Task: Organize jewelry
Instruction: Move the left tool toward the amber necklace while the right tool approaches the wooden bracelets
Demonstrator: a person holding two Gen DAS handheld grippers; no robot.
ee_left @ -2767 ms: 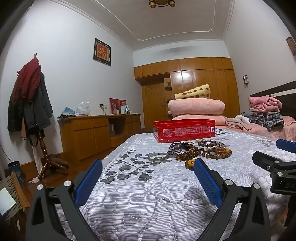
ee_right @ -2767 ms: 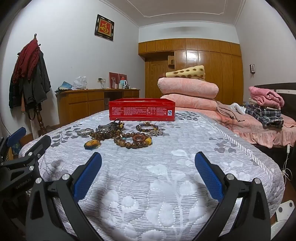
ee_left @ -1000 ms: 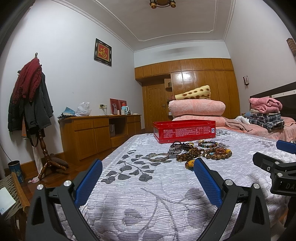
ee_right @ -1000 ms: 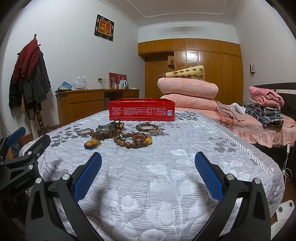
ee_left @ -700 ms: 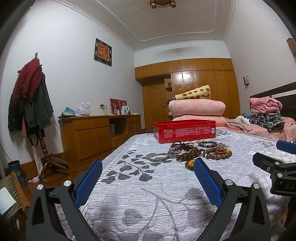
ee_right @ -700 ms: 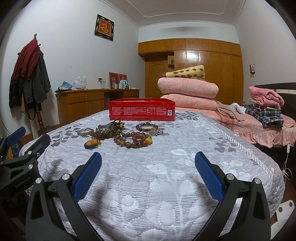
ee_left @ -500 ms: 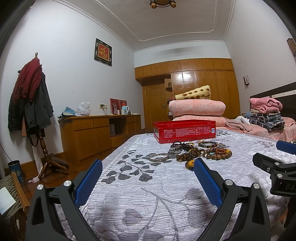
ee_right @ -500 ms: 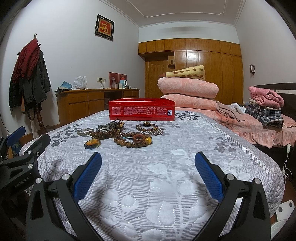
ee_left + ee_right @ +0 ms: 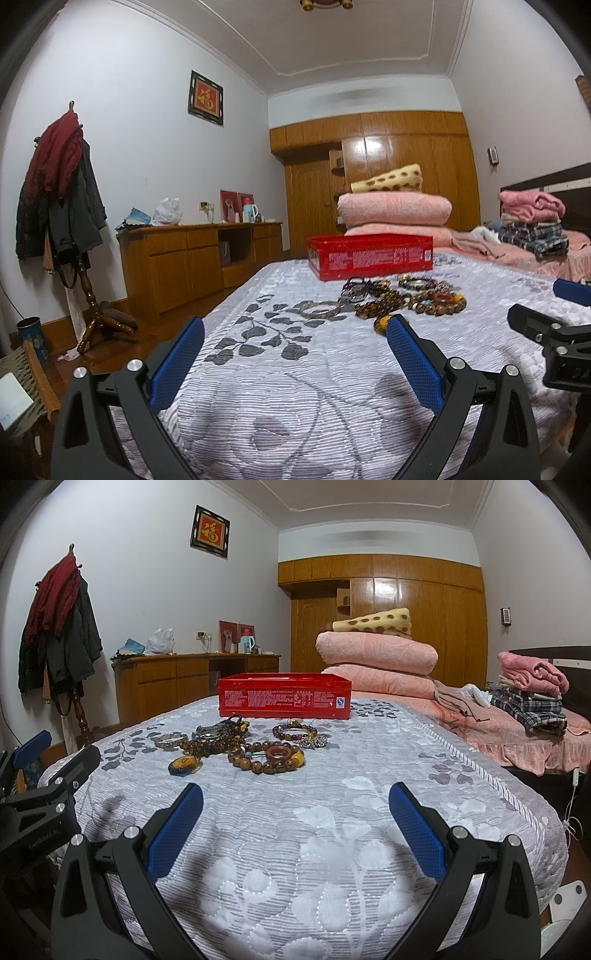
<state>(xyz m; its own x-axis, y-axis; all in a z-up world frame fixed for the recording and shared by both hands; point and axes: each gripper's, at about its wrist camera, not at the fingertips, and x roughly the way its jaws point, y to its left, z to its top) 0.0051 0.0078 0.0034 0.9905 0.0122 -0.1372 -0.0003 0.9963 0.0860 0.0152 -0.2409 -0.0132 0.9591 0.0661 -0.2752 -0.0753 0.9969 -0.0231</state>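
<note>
A heap of bead bracelets (image 9: 271, 757), a metal bangle (image 9: 171, 740) and an amber pendant (image 9: 184, 765) lies mid-bed, just near of the red tin (image 9: 283, 695), unmoved since the earlier frames. Both tools hold the same pose: the left gripper (image 9: 294, 357) and right gripper (image 9: 295, 823) gape wide, empty, well short of the heap. Individual strands tangle indistinctly. Bare quilt (image 9: 332, 842) lies between.

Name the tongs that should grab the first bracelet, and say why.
Right, probably. The right tongs point straight at the bracelets with the tin behind them. From the left tongs the pile sits off to the right. Both are open and empty.
</note>
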